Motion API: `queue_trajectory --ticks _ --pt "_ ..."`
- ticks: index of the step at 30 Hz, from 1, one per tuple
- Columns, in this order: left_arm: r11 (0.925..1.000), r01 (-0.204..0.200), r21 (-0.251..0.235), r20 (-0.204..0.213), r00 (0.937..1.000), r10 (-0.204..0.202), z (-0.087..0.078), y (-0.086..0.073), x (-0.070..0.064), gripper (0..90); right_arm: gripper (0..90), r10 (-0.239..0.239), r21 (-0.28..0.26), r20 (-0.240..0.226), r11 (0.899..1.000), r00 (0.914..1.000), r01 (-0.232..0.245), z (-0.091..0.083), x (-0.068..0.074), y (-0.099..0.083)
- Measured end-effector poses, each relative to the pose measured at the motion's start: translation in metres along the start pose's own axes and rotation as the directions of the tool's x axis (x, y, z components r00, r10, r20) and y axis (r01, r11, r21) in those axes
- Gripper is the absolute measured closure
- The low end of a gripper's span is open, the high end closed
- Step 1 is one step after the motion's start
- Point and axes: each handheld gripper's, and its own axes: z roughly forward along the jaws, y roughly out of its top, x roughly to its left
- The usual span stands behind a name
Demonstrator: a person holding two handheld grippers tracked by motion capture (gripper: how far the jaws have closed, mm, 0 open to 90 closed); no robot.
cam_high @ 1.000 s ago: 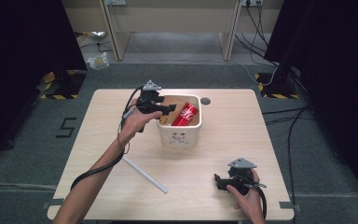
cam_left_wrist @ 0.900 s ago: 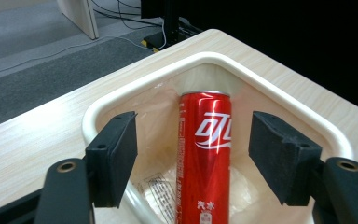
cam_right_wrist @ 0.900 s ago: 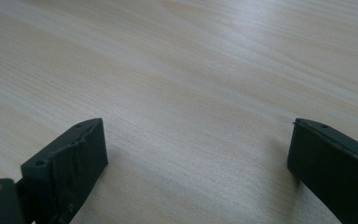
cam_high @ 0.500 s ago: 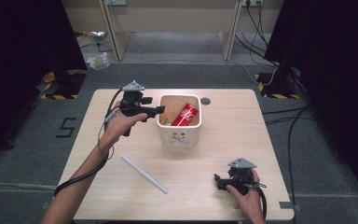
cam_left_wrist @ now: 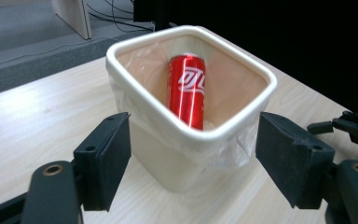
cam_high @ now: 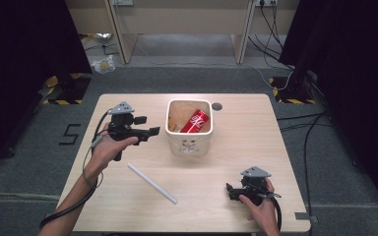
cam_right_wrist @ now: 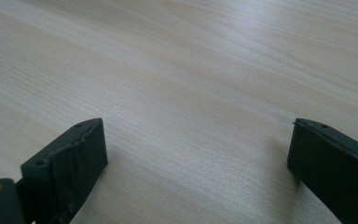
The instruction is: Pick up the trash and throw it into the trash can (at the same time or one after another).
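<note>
A red can (cam_high: 195,122) lies inside the white bin (cam_high: 189,145) near the middle of the wooden table (cam_high: 236,147), leaning against the bin's liner rather than standing; from above its long axis runs on a diagonal, one end low toward the near-left of the bin and the other up toward the far-right corner. In the left gripper view the can (cam_left_wrist: 187,95) runs almost straight away from the camera, its far end tipped up against the far wall and its near end hidden behind the bin's rim (cam_left_wrist: 121,70). The left gripper (cam_high: 147,132) is held just left of the bin, a little apart from its wall, aimed to the right at it, with its jaws spread wide and nothing between them; in its own view the two jaws frame the bin's near corner. A white rod (cam_high: 152,183) lies flat on the table in front of the bin and to its left, its long axis slanting from far-left to near-right, well apart from both the bin and the hands. The right gripper (cam_high: 232,191) sits low at the near-right of the table, close to the front edge, pointing left, and its own view shows its jaws standing wide apart over bare wood. Open tabletop stretches to the right of the bin out to the right edge, and there is room between the rod and the right gripper. A small dark round hole (cam_high: 217,106) sits in the table just beyond the bin's far-right corner.
</note>
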Motion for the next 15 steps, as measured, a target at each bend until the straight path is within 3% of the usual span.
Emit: queue_trajectory --ticks 9,12,15 --pt "0.9998 0.018 0.007 -0.025 0.9995 -0.018 -0.007 -0.034 -0.006 26.8 5.0 -0.001 0.002 0.000 1.000 1.0000 0.001 0.000 0.000 0.000" --pt "0.9979 0.055 0.035 -0.004 0.9985 -0.055 -0.005 -0.057 -0.008 26.9 5.0 0.002 0.001 0.000 1.000 1.0000 -0.002 0.000 0.000 0.000" --pt "0.9953 0.079 0.056 -0.020 0.9967 -0.078 -0.003 -0.076 -0.009 28.0 5.0 0.001 0.001 0.000 1.000 1.0000 -0.001 0.000 0.000 0.000"
